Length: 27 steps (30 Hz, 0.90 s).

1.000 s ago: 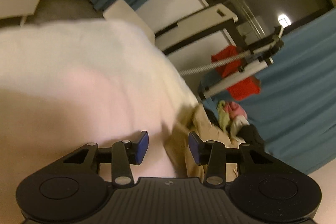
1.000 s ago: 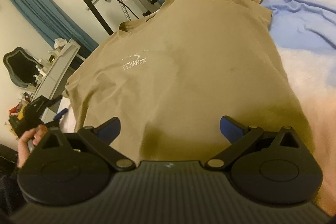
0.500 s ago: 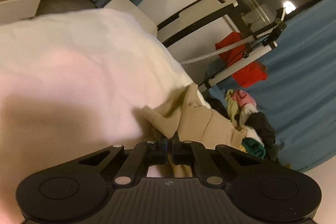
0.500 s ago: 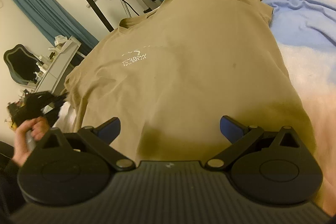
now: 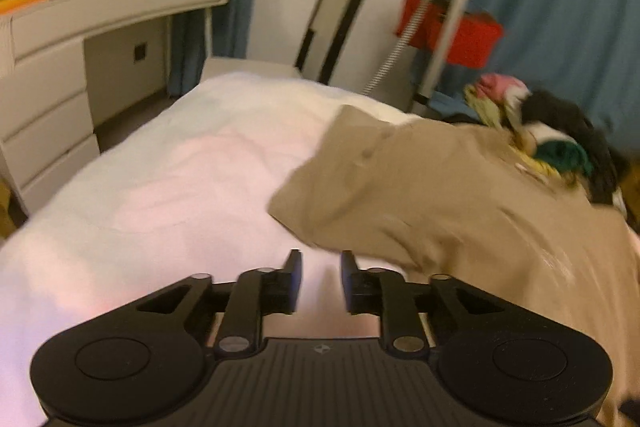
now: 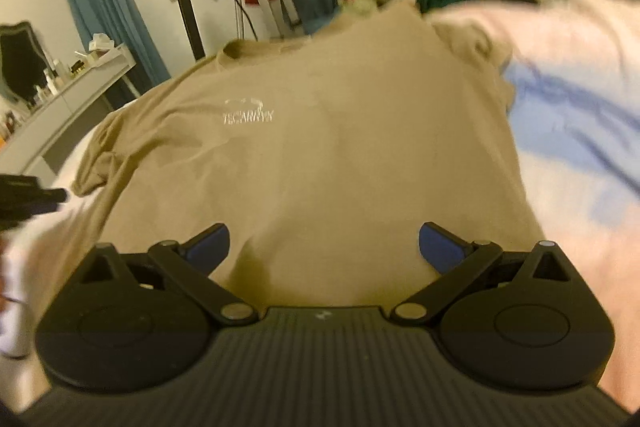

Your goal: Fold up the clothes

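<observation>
The tan shirt (image 6: 340, 147) bears one small white print on its chest: a curved logo mark above a single line of capital letters (image 6: 248, 115). Blur smears the word; it reads roughly "TECARRYX", and the exact spelling cannot be told. In the left wrist view the same print shows only as pale streaks (image 5: 556, 259), unreadable. Nothing else carries readable text.
</observation>
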{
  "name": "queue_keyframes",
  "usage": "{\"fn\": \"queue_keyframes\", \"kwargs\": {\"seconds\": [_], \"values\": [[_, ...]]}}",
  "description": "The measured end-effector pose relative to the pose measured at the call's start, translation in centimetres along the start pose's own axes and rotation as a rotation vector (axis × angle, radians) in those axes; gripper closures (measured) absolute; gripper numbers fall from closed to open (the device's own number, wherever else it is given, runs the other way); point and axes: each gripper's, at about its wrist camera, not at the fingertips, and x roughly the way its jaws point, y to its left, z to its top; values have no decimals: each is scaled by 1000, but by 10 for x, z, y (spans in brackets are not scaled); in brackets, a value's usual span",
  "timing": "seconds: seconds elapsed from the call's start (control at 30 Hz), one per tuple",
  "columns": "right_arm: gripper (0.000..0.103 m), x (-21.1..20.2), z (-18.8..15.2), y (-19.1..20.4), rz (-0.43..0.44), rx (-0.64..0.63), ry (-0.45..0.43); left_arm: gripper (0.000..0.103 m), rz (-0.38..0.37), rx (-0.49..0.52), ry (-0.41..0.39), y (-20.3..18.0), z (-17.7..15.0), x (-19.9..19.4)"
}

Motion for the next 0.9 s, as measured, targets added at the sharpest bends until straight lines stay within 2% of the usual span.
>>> {"fn": "queue_keyframes", "kwargs": {"seconds": [0.1,0.17,0.3,0.4,0.5,0.6,0.7,0.9], "values": [[0,9,-10,8,-56,-72,-39,52,-27,47,-15,-23,-23,-34],[0,18,-17,7,-78,-93,-36,46,-53,66,-19,-37,-43,-55],[0,26,-27,12,-120,-134,-40,45,-146,126,33,-57,-81,-74],[0,25,-28,13,-127,-128,-47,45,-195,198,31,-70,-93,-78],[0,27,-27,6,-91,-82,-31,45,-202,253,9,-77,-99,-79],[0,25,-29,0,-52,-33,-38,45,-214,245,20,-75,-98,-76],[0,25,-29,1,-54,-33,-39,45,-223,217,29,-71,-94,-73],[0,21,-21,6,-48,-152,-8,45,-230,160,38,-62,-86,-69]]}}
